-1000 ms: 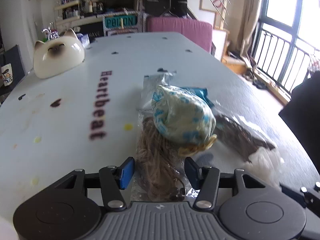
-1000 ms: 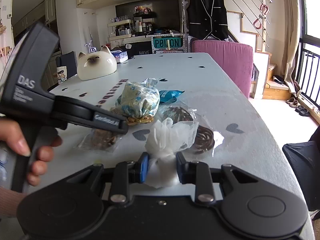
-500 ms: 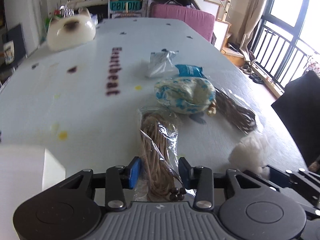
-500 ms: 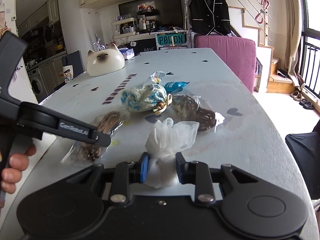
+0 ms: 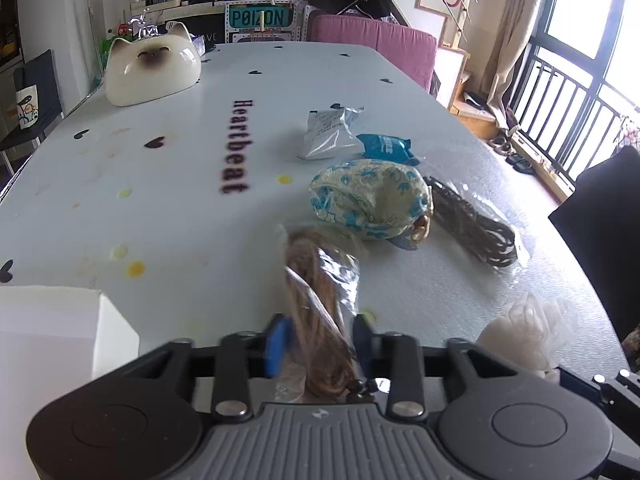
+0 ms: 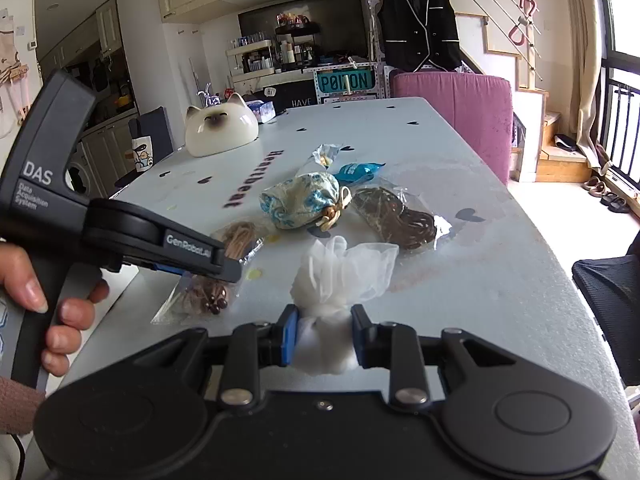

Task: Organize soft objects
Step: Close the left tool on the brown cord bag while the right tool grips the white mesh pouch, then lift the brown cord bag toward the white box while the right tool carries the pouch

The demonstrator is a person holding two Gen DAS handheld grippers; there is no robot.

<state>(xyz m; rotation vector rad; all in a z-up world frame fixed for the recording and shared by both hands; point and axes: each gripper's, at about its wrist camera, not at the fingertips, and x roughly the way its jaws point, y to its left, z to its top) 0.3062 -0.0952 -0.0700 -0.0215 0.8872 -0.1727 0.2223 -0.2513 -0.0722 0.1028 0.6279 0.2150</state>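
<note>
Two grippers work a white table (image 5: 168, 208) strewn with soft goods, each with a bundle at the bottom of its own view. Nearest, the left gripper (image 5: 320, 342) has just been closing its jaws on a clear bag of tan cord (image 5: 320, 300); a second ago they stood wide around it under the blue-patterned pouch (image 5: 370, 200), and now the pads look pressed to the plastic, with the bag drawn clear of the pouch toward the lower frame. The right gripper (image 6: 324, 334) is unchanged, its jaws narrowed onto a white mesh puff (image 6: 344, 272) bunched between the pads. A white box (image 5: 60, 328) sits at lower left of the left view, a likely place for the goods, though that is a guess. Mid-frame lie the pouch and, right of it, a bag of dark cord (image 5: 472, 220); beyond them rest a blue packet (image 5: 386, 147) and a silver packet (image 5: 328, 132). Farthest, at upper left, stands a cat-shaped dish (image 5: 152, 68). With both bundles apparently gripped, sorting seems barely begun, four items untouched.
</note>
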